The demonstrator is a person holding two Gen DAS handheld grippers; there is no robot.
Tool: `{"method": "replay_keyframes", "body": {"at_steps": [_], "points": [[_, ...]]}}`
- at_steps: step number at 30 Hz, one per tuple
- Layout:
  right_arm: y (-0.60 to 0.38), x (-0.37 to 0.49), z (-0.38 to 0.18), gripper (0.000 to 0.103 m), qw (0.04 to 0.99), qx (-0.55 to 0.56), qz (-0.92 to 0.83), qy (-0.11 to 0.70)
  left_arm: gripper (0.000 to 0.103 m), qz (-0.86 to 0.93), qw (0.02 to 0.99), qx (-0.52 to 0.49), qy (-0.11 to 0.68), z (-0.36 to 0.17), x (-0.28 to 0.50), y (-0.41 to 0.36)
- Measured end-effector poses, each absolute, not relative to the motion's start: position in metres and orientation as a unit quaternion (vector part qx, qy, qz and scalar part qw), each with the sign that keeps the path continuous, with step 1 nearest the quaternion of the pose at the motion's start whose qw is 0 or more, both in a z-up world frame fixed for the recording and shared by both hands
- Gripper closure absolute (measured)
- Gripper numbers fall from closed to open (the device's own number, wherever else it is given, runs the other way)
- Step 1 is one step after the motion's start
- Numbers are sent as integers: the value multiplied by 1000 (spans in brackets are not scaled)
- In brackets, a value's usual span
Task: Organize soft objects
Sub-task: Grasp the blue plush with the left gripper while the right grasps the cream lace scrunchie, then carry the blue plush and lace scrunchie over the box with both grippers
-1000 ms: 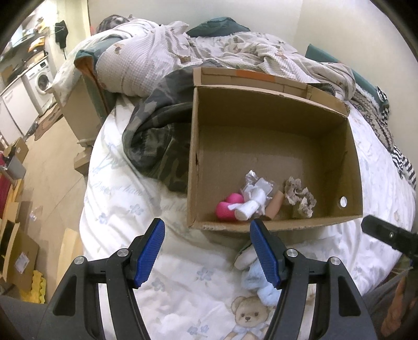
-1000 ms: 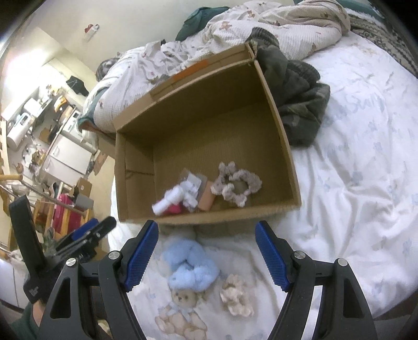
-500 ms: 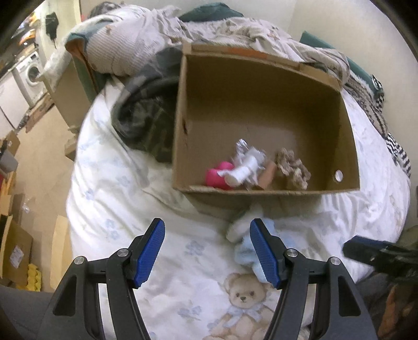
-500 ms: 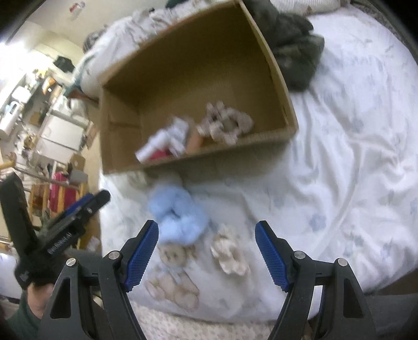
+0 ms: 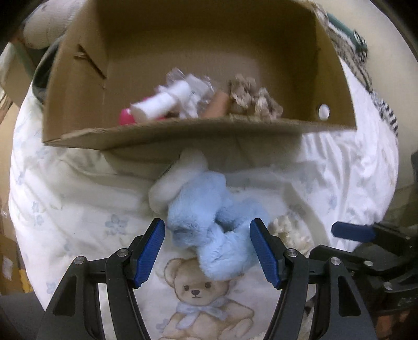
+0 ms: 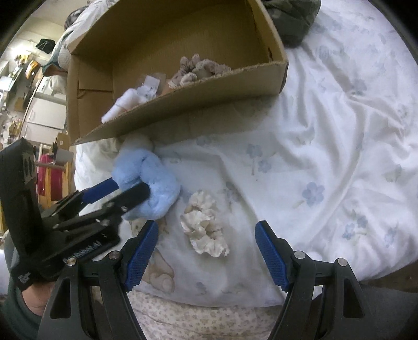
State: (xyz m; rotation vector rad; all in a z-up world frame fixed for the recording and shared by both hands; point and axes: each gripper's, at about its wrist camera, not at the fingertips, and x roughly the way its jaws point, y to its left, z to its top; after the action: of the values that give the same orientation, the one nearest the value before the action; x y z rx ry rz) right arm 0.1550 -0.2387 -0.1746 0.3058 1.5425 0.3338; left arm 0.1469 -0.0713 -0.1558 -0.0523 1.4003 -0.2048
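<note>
A fluffy light-blue and white soft toy [image 5: 209, 222] lies on the bed in front of the cardboard box [image 5: 183, 133]. My left gripper [image 5: 207, 251] is open, its blue fingers on either side of the toy's lower part; it also shows in the right wrist view [image 6: 122, 191] around the toy [image 6: 156, 183]. A cream scrunchie [image 6: 205, 225] lies on the duvet just ahead of my open, empty right gripper [image 6: 206, 251]. In the box lie a beige scrunchie [image 5: 250, 99], a white roll [image 5: 159, 104], a pink item [image 5: 124, 117] and clear wrapping.
The white duvet [image 6: 326, 157] with blue flowers and a teddy-bear print [image 5: 198, 293] covers the bed. A dark green garment [image 6: 292, 18] lies behind the box. Room furniture and shelves [image 6: 34, 86] stand off the bed's left side.
Both grippers have moved forward and down toward the bed. The left one now straddles the blue toy; the right one has closed in on the cream scrunchie.
</note>
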Motion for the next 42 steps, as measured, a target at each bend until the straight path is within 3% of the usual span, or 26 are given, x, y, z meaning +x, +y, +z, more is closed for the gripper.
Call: {"method": "replay_keyframes", "body": {"at_steps": [2,3,6,12,15,20,22,42], "points": [[-235,155,-179,22,690,130,151,696,39,-91,757,-18,647,-160,148,-73],[-233,155,-182,22,688,123,150,699,45,-94,757,-24,646,-160,148,-72],[-228,154,-192,22,676,111,146,713,89,-98,755,-2,648,-162,147,-75],[-209,159,-198,24,671,105,160,716,94,-94,753,-41,650,-158,148,-53],[-196,164,-205,36,662,90,163,726,94,-88,764,-38,638,-151,144,-46],[-173,164,-213,75,655,53,166,735,94,-78,782,-34,617,-129,138,-31],[-167,163,-207,79,666,40,175,724,94,-75,789,-33,609,-119,133,-25],[-204,161,-108,79,777,144,221,572,94,-65,849,-31,523,-46,86,-23]]}}
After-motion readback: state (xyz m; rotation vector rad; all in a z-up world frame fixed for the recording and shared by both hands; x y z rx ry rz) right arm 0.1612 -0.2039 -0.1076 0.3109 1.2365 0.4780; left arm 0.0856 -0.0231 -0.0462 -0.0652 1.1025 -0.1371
